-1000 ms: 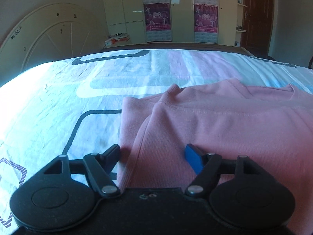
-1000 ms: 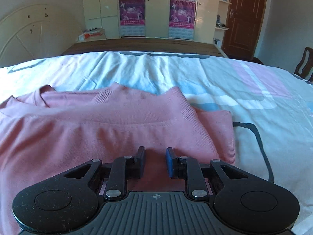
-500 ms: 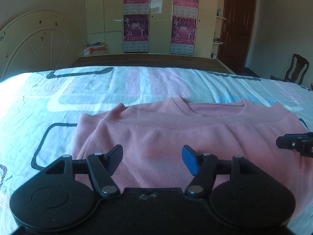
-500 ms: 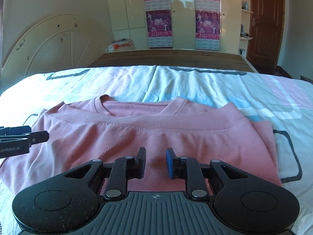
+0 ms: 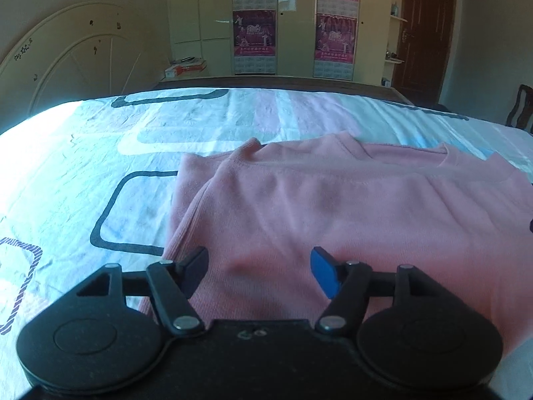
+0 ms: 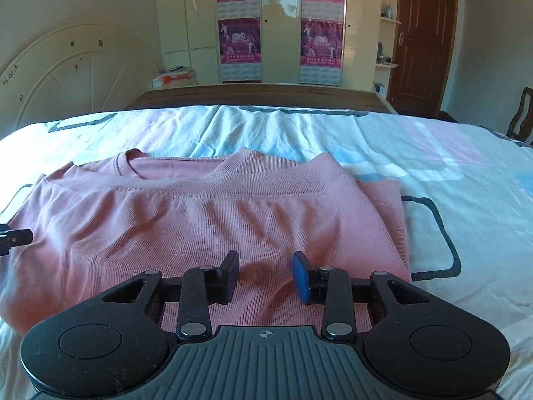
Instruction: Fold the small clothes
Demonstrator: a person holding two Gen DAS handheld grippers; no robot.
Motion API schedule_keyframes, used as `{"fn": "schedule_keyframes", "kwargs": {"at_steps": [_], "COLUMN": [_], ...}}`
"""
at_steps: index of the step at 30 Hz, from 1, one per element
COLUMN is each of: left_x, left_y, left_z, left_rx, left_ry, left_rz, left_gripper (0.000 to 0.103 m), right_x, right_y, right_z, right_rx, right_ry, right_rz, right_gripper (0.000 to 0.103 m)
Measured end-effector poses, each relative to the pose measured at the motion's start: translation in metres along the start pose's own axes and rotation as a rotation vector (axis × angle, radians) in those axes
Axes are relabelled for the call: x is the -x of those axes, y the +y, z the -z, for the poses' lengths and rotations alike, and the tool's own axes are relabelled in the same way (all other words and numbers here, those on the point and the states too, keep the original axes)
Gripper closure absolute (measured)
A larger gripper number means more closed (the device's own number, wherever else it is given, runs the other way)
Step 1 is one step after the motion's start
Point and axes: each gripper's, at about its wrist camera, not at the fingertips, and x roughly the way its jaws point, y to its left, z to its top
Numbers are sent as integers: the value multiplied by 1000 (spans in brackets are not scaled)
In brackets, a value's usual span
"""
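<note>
A pink knit sweater lies folded on the bed, its collar toward the far side; it also shows in the right wrist view. My left gripper is open and empty, low over the sweater's near left part. My right gripper is open and empty over the sweater's near right part. The left gripper's tip shows at the left edge of the right wrist view.
The bed sheet is pale with pastel blocks and dark outlines. A white arched headboard stands at the left. Wardrobes with posters, a brown door and a chair are beyond the bed.
My right gripper's fingers have opened wider. My left gripper has swung back toward the sweater's left side and sits lower. The sweater has not moved.
</note>
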Motion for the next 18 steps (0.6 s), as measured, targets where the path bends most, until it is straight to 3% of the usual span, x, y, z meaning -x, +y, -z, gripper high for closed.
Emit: {"fn": "schedule_keyframes", "kwargs": {"at_steps": [3, 8, 14, 18], "left_x": [-4, 2, 13, 20], "left_y": [-2, 3, 4, 0], "left_z": [12, 16, 26, 31], "left_rx": [-1, 48, 40, -18], "left_ry": [36, 40, 49, 80], "left_rz": [-15, -30, -33, -41], "left_gripper": [30, 28, 28, 28], "right_x": [-8, 8, 15, 18], "right_y": [-4, -13, -15, -15], "right_z": [17, 28, 45, 49], "right_rx": [28, -16, -11, -27], "right_ry": [56, 54, 79, 94], "right_rz": [43, 48, 91, 105], "right_gripper": [68, 67, 66, 66]}}
